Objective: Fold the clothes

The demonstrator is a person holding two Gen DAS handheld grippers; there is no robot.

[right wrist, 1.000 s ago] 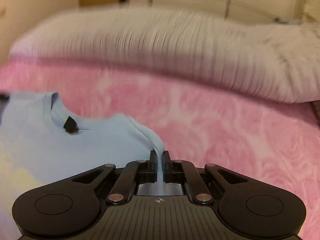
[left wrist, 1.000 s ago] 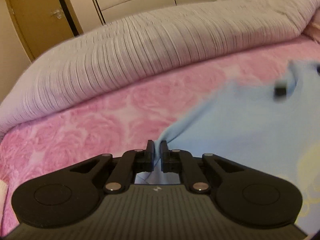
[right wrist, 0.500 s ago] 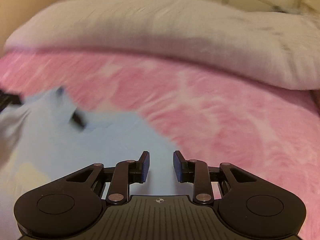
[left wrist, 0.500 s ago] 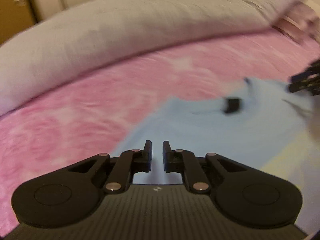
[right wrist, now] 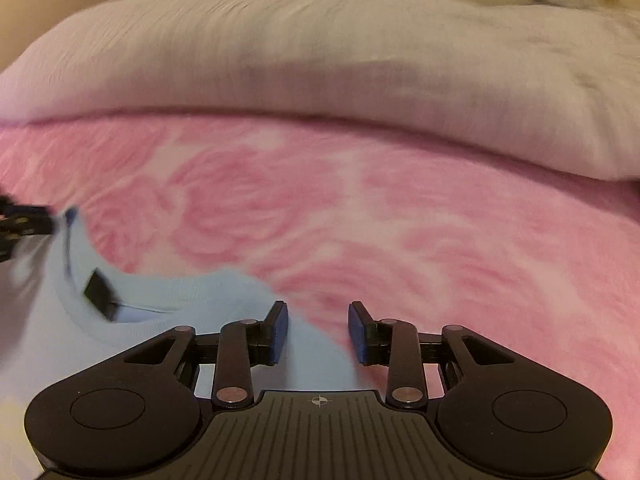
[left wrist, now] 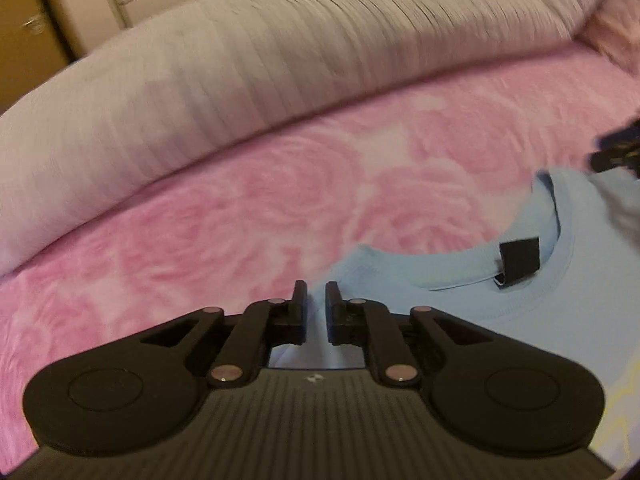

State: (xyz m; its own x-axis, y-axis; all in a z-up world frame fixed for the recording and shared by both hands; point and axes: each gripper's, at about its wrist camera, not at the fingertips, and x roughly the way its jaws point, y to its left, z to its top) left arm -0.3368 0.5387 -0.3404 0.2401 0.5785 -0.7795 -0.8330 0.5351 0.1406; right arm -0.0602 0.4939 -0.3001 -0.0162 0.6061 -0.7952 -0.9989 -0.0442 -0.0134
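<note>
Place: home bedroom
Evidence: pink rose-patterned blanket (left wrist: 280, 184) on bed, grey duvet (left wrist: 240, 60) beyond, wardrobe doors (left wrist: 24, 32) far left

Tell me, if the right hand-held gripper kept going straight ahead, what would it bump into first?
Probably the pink blanket just past the blue shirt's edge. The right hand-held gripper is open, empty and aimed low over the bed. Further on lies the white duvet, though depth is hard to judge.
</note>
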